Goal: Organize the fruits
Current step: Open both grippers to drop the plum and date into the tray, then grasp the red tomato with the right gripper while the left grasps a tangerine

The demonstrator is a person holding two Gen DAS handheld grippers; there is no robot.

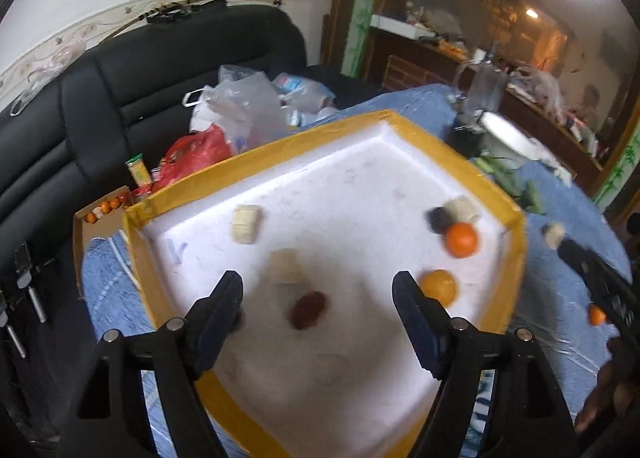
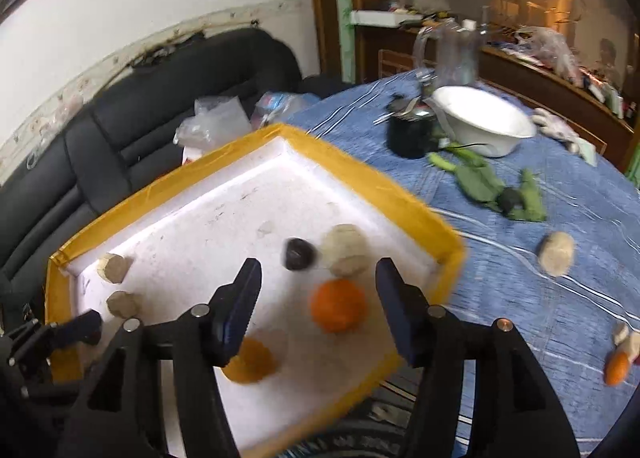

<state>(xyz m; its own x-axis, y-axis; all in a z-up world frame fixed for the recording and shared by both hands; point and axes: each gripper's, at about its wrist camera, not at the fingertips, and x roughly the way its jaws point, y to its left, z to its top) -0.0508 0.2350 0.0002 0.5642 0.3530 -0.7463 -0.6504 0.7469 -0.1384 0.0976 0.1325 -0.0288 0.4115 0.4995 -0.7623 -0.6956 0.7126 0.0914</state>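
Your left gripper point(image 1: 318, 292) is released over a dark red fruit point(image 1: 309, 310); right gripper point(image 2: 318, 280) released, orange point(image 2: 338, 305) between its fingers in the foam tray point(image 2: 360, 173). Blue tablecloth point(image 2: 520, 298), black sofa point(image 1: 140, 89) behind. Fruits blurred.

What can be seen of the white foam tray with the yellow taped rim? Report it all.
The white foam tray with the yellow taped rim is shallow and rectangular, its floor scuffed with grey marks. It lies on the blue tablecloth, one corner overhanging the edge. Inside sit two oranges, beige cylinders and dark fruits. Neither gripper touches it.
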